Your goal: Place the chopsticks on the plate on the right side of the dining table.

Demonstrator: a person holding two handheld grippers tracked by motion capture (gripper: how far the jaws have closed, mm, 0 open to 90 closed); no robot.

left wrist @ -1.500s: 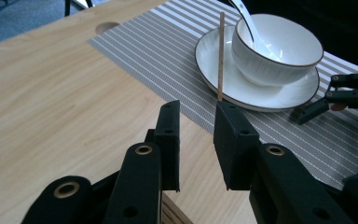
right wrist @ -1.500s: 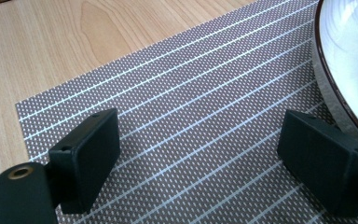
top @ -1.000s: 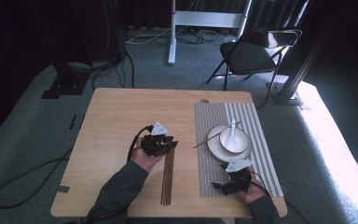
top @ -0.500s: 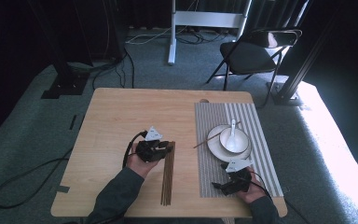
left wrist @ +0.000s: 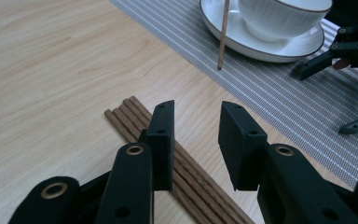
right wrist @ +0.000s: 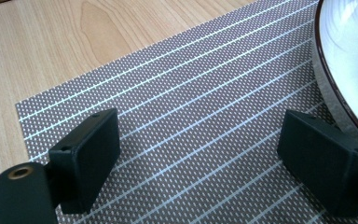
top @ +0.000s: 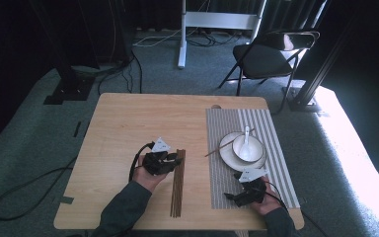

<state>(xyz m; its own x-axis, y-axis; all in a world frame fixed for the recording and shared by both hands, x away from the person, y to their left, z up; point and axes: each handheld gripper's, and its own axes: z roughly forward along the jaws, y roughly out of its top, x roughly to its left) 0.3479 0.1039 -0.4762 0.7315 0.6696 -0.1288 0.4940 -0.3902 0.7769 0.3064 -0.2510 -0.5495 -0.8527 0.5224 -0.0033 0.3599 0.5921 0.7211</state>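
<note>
Our left gripper (left wrist: 196, 140) hovers with jaws spread above the chopsticks (left wrist: 186, 172), pinching nothing; our right gripper (right wrist: 200, 158) rests wide apart on the placemat (right wrist: 191, 93).

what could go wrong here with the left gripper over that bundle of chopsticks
The chopsticks lie packed side by side, and the left gripper stands open above them, so closing may catch several or scatter the bundle. One loose chopstick leans on the plate rim; a nudge to the placemat might roll it off. The right gripper sits open near the plate and may bump it.
</note>
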